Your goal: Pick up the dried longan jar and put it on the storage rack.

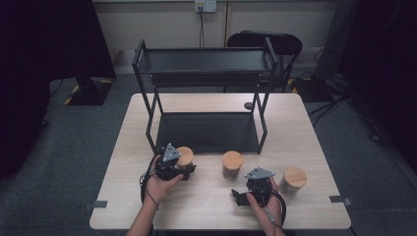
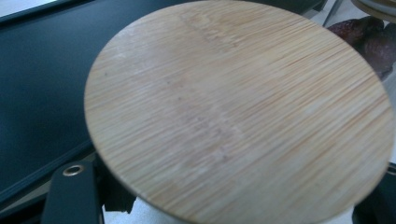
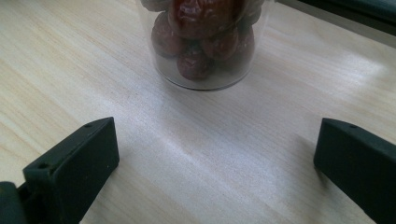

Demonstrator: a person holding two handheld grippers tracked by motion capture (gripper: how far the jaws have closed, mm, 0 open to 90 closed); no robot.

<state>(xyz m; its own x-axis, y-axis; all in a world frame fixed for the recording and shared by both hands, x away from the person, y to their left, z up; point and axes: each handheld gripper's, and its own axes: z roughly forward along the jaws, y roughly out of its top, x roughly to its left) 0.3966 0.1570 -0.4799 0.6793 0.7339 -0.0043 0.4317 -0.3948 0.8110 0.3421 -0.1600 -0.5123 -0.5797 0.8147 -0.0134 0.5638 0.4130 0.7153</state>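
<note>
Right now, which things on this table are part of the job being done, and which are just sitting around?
In the job:
left jar, clamped in the left gripper
middle jar, ahead of the open right gripper
black shelf rack

Lying about:
right jar
small dark object on the table
chair

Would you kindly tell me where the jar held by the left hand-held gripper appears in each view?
High view: the held jar sits lower left of centre, at the black rack's front edge.
Left gripper view: its bamboo lid spans most of the frame.
Right gripper view: not in it; the glass jar of red fruit there is another.
Shared landmark: the wooden table.
</note>
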